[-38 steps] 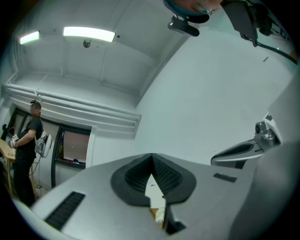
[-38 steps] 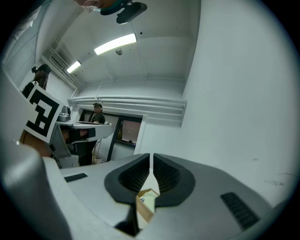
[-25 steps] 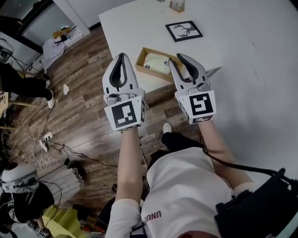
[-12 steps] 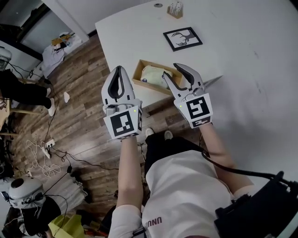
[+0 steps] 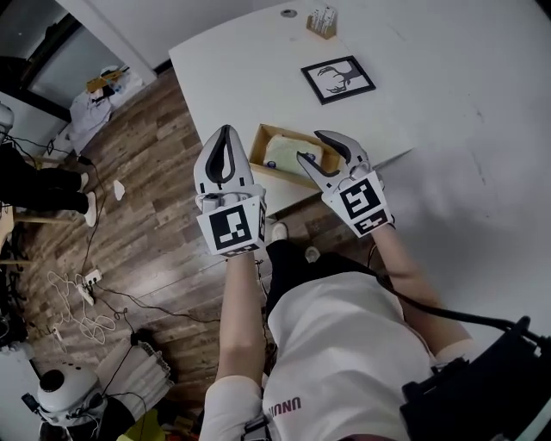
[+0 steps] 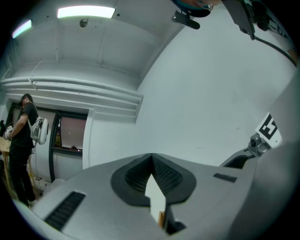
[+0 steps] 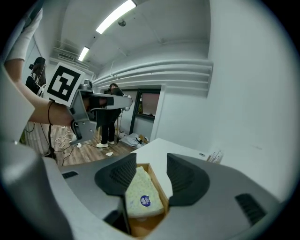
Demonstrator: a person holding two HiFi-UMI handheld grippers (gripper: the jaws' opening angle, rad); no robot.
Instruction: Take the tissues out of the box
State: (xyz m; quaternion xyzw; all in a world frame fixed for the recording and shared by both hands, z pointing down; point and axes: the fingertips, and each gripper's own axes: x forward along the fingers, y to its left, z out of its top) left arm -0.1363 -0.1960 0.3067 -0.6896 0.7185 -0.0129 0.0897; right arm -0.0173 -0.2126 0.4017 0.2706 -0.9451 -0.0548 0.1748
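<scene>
Far left, a person [image 5: 39,177] in dark clothes is standing on the wooden floor [image 5: 146,232], with cables [image 5: 73,288] lying nearer the camera. The left gripper [image 5: 225,131] is hovering by the white table [image 5: 448,77] edge, pointing forward. Its jaws are sitting pressed together with nothing between them, and the left gripper view is showing only wall and ceiling past their tips.

Just right of it, an open wooden box [image 5: 261,146] is sitting near the table's near edge, and a pale tissue pack [image 5: 284,155] with a small blue sticker is lying inside it.

The right gripper [image 5: 312,146] is hanging over the box's right part, tilted toward the left. Its jaws are opening and standing wide apart. The right gripper view is showing the tissue pack [image 7: 142,196] through the gap, with the pads clear of it.

Farther back and right, a framed deer picture [image 5: 337,79] is lying flat. A small wooden holder [image 5: 324,21] is standing near the far edge.
</scene>
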